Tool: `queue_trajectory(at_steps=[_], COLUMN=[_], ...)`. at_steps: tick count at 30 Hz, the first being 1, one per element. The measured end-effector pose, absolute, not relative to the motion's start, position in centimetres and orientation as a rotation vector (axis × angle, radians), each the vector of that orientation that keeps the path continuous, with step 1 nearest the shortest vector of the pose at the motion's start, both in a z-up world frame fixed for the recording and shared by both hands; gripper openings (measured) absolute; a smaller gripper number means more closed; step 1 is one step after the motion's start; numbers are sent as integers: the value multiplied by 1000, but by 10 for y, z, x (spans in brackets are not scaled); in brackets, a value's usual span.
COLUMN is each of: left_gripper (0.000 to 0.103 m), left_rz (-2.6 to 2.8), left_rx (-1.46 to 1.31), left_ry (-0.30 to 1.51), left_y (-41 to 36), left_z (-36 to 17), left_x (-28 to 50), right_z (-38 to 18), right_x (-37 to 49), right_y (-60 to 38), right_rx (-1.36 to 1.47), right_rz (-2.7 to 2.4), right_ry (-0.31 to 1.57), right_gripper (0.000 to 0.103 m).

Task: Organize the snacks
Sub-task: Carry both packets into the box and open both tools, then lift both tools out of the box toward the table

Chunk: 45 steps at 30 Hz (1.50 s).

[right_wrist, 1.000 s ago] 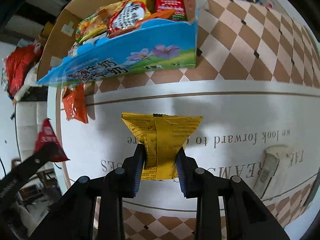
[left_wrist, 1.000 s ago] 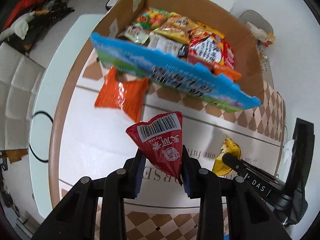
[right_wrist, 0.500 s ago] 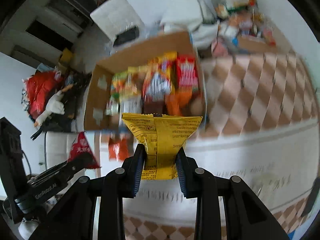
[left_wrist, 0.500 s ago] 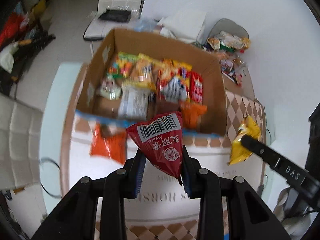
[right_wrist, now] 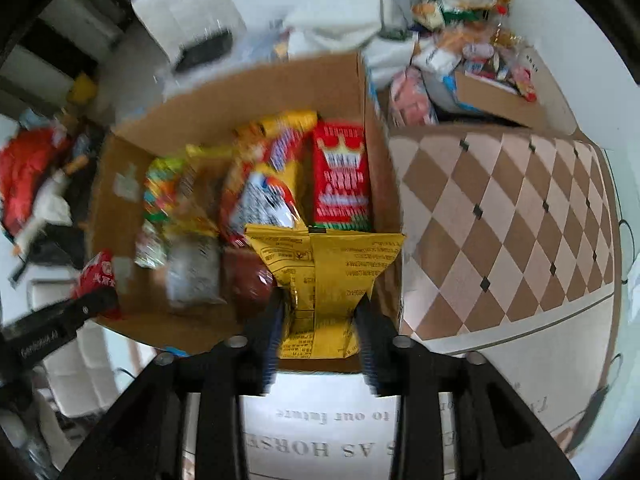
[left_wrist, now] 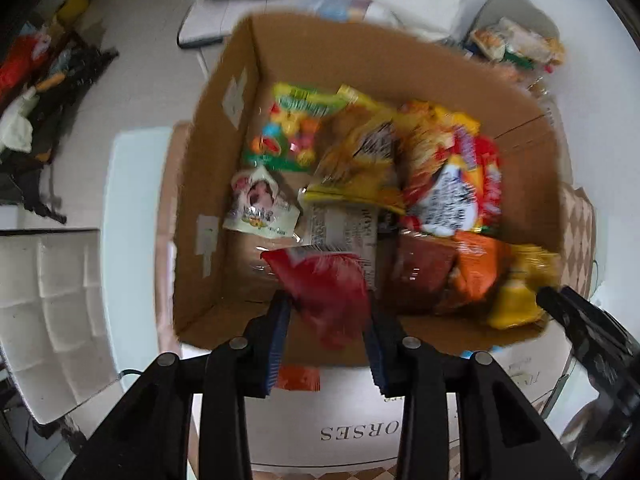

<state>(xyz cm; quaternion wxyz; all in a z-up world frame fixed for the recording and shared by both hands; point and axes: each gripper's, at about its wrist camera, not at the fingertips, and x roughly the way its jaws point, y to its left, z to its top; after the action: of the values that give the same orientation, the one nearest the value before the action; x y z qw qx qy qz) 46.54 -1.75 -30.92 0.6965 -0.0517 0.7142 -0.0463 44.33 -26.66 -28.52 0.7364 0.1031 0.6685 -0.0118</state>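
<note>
A: Both grippers moved up and forward since a second ago; we were low over the table with the box's blue flap ahead, now we look straight down into the cardboard box [left_wrist: 224, 184].

B: Grips? Left gripper [left_wrist: 326, 334] is clamped on the red triangular packet [left_wrist: 324, 288], pinched at its lower tip, packet just above the near wall of the box. It's blurred, so we're in motion.

A: Right gripper [right_wrist: 318, 330] is clenched on the yellow packet [right_wrist: 324, 280], held at its bottom seam, hanging over the near right corner of the box.

B: Handling: we judge both packets light, thin crinkly film, soft, contents likely crushable. Slippery foil, so edge and seam pinches are right; squeezing the middle would crush what's inside.

A: Farther inside the box: orange pack [left_wrist: 476, 268] and dark red pack [left_wrist: 424, 272] near the front wall, white pouch [left_wrist: 260, 206] by the left wall, candy bag [left_wrist: 296, 128] toward the back, red crown box [right_wrist: 340, 176] along the right wall.

B: Bare floor of the box shows at front left, below the red packet; likely drop spot there.

A: Beyond the box: a second carton of snacks [right_wrist: 480, 64], well apart.
</note>
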Motion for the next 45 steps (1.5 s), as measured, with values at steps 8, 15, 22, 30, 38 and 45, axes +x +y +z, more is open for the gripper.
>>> queue_trajectory(at_steps=[8, 15, 22, 30, 38, 45], left_gripper=[56, 62, 88, 91, 91, 91], left_rz=[-104, -99, -72, -56, -53, -55], left_rx=[-116, -119, -104, -53, -48, -46], left_ry=[1585, 1522, 1371, 1261, 1160, 1085], left_y=[-18, -19, -19, -29, -33, -36], left_z=[-327, -314, -279, -244, -204, -175], left_x=[460, 450, 425, 390, 357, 331], right_z=[-306, -303, -289, -258, -224, -193], right_x=[444, 439, 423, 394, 357, 324], right_y=[-271, -266, -255, -242, -242, -240], right_rx=[224, 206, 180, 123, 131, 139], right_rz=[-59, -60, -48, -46, -46, -38], right_ry=[1493, 1480, 1426, 1327, 1252, 1181], right_gripper=[89, 91, 97, 98, 98, 98])
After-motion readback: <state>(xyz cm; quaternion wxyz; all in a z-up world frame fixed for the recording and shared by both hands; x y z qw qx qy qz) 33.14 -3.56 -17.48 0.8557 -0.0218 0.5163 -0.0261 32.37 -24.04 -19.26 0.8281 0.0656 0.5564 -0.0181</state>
